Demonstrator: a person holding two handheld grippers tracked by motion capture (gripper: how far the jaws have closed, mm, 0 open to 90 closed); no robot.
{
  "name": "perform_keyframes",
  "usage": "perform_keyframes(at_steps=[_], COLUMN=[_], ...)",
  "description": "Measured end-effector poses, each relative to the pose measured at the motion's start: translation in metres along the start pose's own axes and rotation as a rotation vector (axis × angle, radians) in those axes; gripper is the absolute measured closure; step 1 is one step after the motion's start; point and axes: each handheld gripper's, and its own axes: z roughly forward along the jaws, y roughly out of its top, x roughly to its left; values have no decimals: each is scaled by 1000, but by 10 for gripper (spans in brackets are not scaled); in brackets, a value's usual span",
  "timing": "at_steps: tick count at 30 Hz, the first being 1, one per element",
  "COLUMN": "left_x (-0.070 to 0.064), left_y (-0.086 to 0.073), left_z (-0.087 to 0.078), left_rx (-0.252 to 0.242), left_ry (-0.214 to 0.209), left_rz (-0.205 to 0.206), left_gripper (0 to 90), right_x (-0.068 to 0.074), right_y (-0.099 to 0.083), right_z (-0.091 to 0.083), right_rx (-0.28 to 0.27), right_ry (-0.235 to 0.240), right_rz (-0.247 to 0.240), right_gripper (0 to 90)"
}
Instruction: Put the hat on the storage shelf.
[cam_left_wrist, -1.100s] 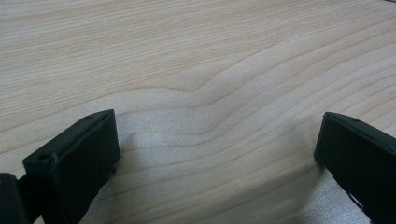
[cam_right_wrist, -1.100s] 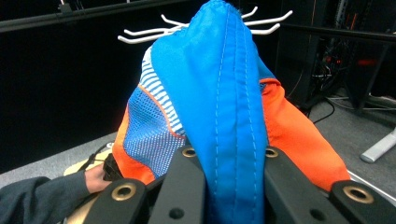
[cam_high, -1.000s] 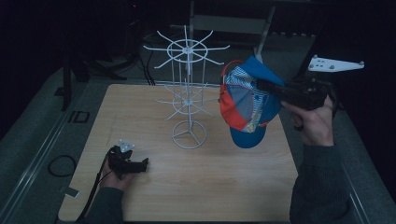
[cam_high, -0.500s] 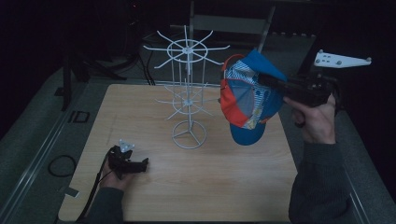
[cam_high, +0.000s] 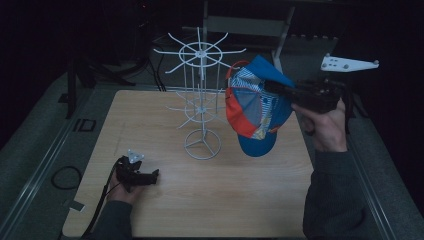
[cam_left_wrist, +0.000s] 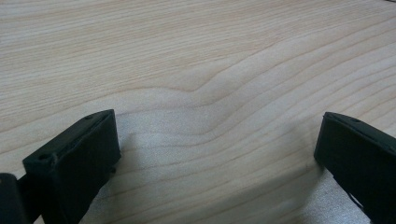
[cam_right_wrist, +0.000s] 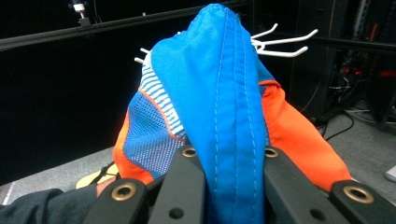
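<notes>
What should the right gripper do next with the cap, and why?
Probably carry the cap a little further toward the white wire rack and onto a top hook. The right gripper holds the cap in the air beside the rack, and the left gripper rests open on the table.

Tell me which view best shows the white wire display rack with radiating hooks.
The high view: the white wire display rack appears whole there, ring base on the wooden table, both hook tiers visible. The right gripper view catches a few hook tips behind the blue, orange and striped cap. The left gripper view faces bare wood.
</notes>
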Motion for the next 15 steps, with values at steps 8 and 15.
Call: perform_keyframes(at_steps=[8, 15], left_x=[0, 0], left_y=[0, 0], left_z=[0, 0], left_rx=[1, 5], left_ry=[0, 0], left_rz=[1, 6], left_gripper=[2, 2], right_x=[-3, -9], right_y=[-9, -23], right_z=[22, 39], right_rx=[22, 84], right_ry=[21, -10], right_rz=[21, 38], right_gripper=[864, 836])
